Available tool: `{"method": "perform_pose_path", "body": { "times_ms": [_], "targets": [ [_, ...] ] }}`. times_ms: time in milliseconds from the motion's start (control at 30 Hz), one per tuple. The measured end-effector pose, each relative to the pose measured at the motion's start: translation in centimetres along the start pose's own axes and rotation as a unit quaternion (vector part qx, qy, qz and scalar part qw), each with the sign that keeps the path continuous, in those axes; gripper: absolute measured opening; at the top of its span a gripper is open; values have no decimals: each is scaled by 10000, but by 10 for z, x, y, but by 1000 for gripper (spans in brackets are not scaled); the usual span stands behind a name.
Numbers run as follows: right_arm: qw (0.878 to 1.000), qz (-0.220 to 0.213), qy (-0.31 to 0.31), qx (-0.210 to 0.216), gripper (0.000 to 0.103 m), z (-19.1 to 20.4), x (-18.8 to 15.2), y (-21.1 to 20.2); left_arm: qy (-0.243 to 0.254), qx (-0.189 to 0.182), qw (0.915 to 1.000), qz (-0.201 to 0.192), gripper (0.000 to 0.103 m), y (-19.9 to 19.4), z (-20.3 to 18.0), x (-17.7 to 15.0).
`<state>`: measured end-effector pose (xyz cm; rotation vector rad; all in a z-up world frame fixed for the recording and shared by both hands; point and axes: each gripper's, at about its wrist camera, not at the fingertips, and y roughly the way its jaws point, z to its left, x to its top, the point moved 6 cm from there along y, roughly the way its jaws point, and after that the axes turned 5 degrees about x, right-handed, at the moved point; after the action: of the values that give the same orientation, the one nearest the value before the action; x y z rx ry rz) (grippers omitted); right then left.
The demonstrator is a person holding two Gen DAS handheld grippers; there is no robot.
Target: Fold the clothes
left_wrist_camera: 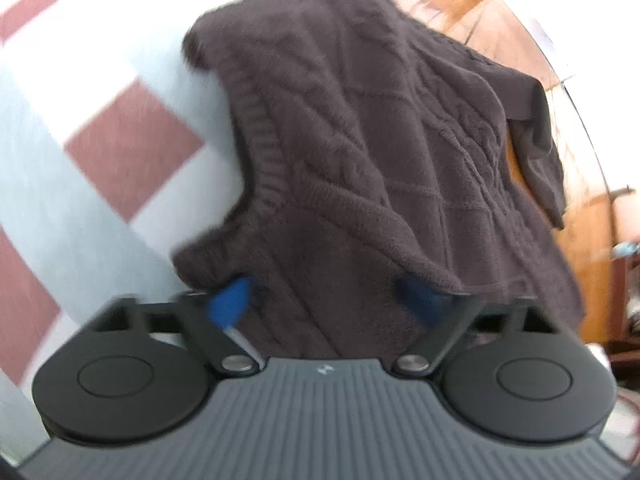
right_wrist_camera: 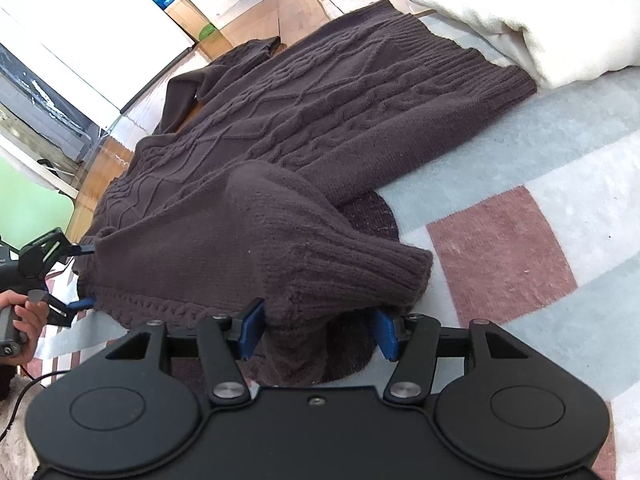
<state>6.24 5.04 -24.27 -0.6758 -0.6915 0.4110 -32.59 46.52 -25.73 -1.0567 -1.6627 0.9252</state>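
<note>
Brown sweater (right_wrist_camera: 320, 128) between open right tongs (right_wrist_camera: 318, 330); no legible writing.

Checked blanket (right_wrist_camera: 520, 208): dark knit sweater (right_wrist_camera: 320, 120) spread flat, cream pillow (right_wrist_camera: 540, 20) beside hem.

Surface covering: a checked blanket (right_wrist_camera: 520, 216) in pale blue-grey, white and dull red squares, also visible in the left wrist view (left_wrist_camera: 132, 148). A folded cream blanket (right_wrist_camera: 532, 20) lies at its far edge. Wooden floor (right_wrist_camera: 256, 12) beyond. A cardboard box (right_wrist_camera: 188, 14) with a green label stands on the floor beside a white cabinet (right_wrist_camera: 80, 20). A black cable (right_wrist_camera: 24, 396) runs at lower left
</note>
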Motion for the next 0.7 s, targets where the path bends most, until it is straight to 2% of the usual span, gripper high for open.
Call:
{"method": "perform_pose_path", "body": {
  "times_ms": [33,100,167,233,267,300,333,400,433,467,500,533,567,600,633,700],
  "targets": [
    [10000,-13,-26,5,62,1,0,1,117,84,9997,-220,5,-9,0,4],
    [9998,-67,-147,76,74,5,0,4,360,271,9962,-751,5,-34,3,13],
    [9991,-20,-376,185,74,15,3,6,603,457,9889,-1279,4,-60,5,22],
    [9975,67,-636,300,28,28,7,6,843,641,9779,-1802,4,-86,7,32],
    [9963,83,-706,493,18,35,9,2,961,732,9710,-2061,0,-100,8,36],
    [9939,64,-699,857,18,45,10,-7,1079,823,9632,-2319,0,-114,9,41],
    [9903,60,-740,1173,18,56,11,-18,1174,1160,9552,-2456,0,-121,18,45],
    [9852,253,-1096,1290,18,72,2,-30,1343,1989,9342,-2639,0,-133,42,54],
    [9835,392,-1323,1170,18,77,-4,-32,1132,1858,9475,-2341,0,-125,57,55],
    [9824,614,-1551,842,18,76,-11,-27,821,1544,9659,-1909,0,-114,72,54],
    [9794,920,-1748,411,18,71,-19,-18,462,1179,9814,-1445,0,-99,84,52],
    [9746,1195,-1892,-78,19,64,-26,-9,85,793,9921,-967,0,-83,94,50],
    [9709,1372,-1899,-488,24,55,-30,1,-84,642,9949,-777,0,-76,97,50],
    [9724,1406,-1771,-576,26,49,-32,7,-184,567,9959,-681,0,-72,99,50],
    [9778,1303,-1573,-469,29,47,-30,8,-112,592,9956,-714,3,-72,95,50],
    [9883,1036,-1091,-244,33,43,-22,3,144,704,9937,-864,16,-75,85,51]
  ]
}}
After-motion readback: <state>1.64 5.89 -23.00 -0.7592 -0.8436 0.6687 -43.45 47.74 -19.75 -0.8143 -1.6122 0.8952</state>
